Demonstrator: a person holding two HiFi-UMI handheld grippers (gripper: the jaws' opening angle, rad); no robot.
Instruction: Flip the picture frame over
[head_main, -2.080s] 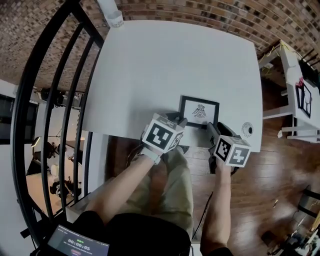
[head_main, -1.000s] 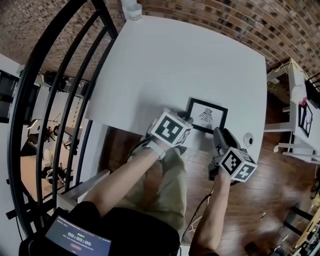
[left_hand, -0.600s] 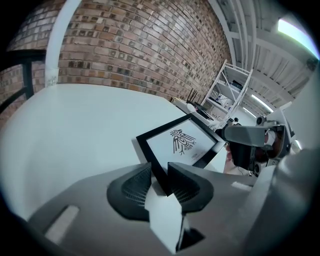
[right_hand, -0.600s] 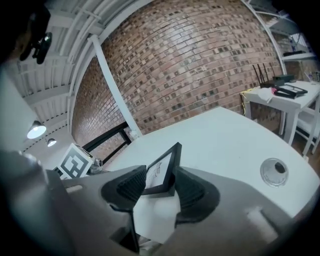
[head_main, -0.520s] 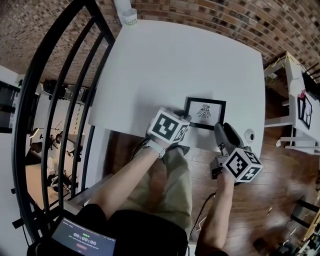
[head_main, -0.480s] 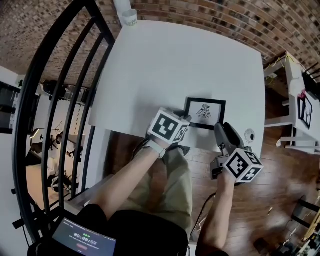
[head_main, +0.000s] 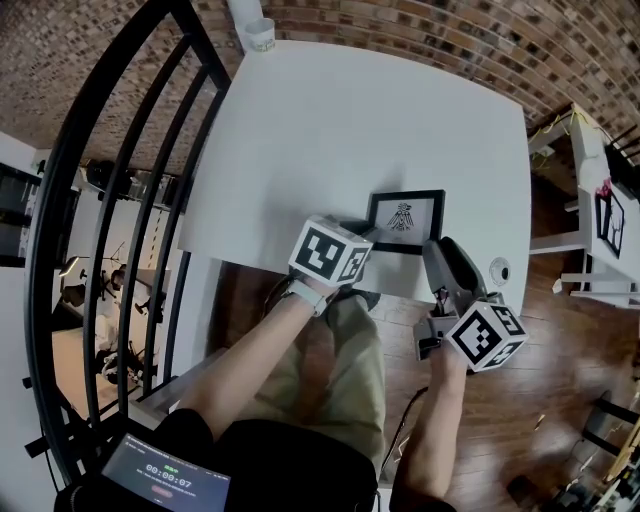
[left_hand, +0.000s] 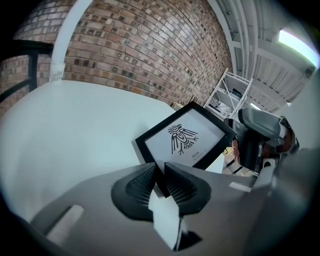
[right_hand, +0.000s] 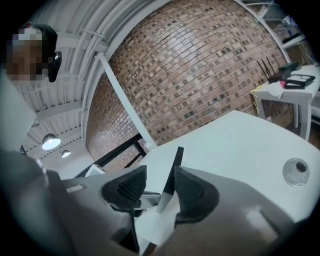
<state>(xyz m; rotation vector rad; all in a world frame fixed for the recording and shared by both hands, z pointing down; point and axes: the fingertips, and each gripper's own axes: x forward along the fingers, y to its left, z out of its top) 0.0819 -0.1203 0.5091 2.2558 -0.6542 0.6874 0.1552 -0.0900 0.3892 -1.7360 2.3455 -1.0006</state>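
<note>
While the picture frame (head_main: 404, 217) lies near the front edge of the white table (head_main: 350, 120), print side up and seemingly tipped, its near left corner sits in the left gripper (left_hand: 161, 172). Those jaws have just been closing and are now narrow on the black moulding. The long side runs across toward the right gripper (right_hand: 160, 175) — jaws apart, the frame's edge standing in the gap, unclamped as far as I can see. My guess: the left hand drives the turn.

white table (head_main: 350, 120) bare over most of its top | cup (head_main: 260, 36) at far edge | small round disc (head_main: 499, 268), possibly a cable grommet, near right corner | black railing (head_main: 120, 170) left | brick wall (head_main: 450, 40) behind | wooden floor (head_main: 560, 400) | timer screen (head_main: 165, 474) bottom left
</note>
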